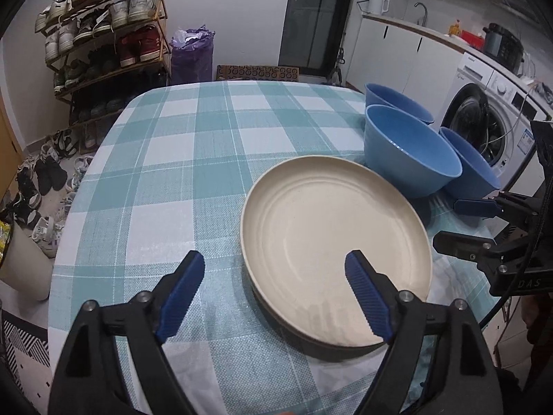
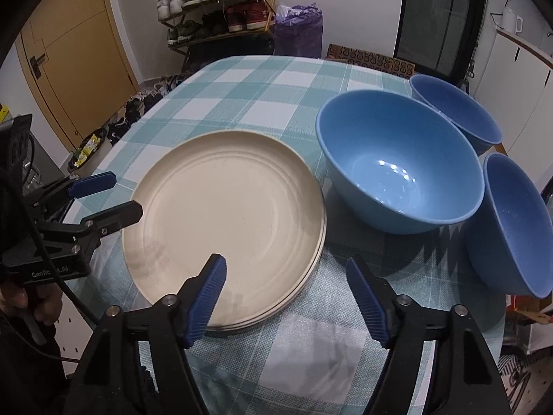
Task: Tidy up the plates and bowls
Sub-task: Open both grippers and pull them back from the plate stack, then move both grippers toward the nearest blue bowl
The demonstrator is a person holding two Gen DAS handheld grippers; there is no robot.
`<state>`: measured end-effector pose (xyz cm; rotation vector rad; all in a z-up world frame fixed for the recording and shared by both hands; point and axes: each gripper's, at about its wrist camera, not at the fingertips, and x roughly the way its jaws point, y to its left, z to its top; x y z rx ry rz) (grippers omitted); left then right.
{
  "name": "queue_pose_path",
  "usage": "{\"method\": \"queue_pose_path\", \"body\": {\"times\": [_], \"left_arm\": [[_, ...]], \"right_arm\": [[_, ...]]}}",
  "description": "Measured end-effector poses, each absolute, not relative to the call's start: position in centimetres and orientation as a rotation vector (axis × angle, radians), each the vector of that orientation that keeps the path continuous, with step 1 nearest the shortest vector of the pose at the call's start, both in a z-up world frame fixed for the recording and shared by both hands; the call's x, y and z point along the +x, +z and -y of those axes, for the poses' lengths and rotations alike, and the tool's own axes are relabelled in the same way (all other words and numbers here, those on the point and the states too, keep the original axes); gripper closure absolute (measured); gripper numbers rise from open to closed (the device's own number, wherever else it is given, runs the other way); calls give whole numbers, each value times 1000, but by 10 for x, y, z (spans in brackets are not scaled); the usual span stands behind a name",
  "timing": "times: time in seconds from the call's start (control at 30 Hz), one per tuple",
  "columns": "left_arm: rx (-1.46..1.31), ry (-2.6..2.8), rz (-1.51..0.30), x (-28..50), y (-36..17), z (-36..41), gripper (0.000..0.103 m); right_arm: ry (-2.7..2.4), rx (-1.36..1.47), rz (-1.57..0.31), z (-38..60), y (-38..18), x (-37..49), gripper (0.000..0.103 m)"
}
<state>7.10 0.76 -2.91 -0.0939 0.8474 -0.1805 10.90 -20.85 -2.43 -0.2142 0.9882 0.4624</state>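
Left wrist view: we see our left gripper (image 1: 273, 271) standing wide open above the checked tablecloth (image 1: 166, 180), one pad over bare cloth and the other over the near part of the plates (image 1: 328, 228), pressing on nothing. The plates are cream, stacked one on another near the table's right side; the right wrist view shows several rims at the stack's edge (image 2: 224, 207). Just beyond the stack sit three blue bowls: the middle bowl (image 1: 408, 159) nearly touches the plates, a far bowl (image 1: 394, 102) is behind it and a third bowl (image 1: 470, 166) is by the table edge, tilted against the middle one. From the right wrist we see our right gripper (image 2: 285, 273) also open and empty, one pad over the stack's near rim, the other over the cloth. Behind the table stands a shoe rack (image 1: 103, 34).
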Motion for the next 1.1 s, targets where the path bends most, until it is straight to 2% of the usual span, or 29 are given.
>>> {"method": "queue_pose_path", "body": {"times": [0.1, 0.2, 0.33, 1.1], "left_arm": [[-112, -194, -816, 68, -23, -7, 2], [-135, -210, -787, 65, -17, -8, 1], [-139, -191, -759, 63, -10, -9, 0], [-92, -176, -713, 71, 30, 40, 0]], "right_arm": [[467, -196, -955, 213, -14, 107, 19], [474, -173, -919, 219, -5, 106, 14], [487, -135, -861, 229, 7, 102, 2], [415, 41, -722, 346, 61, 93, 1]]}}
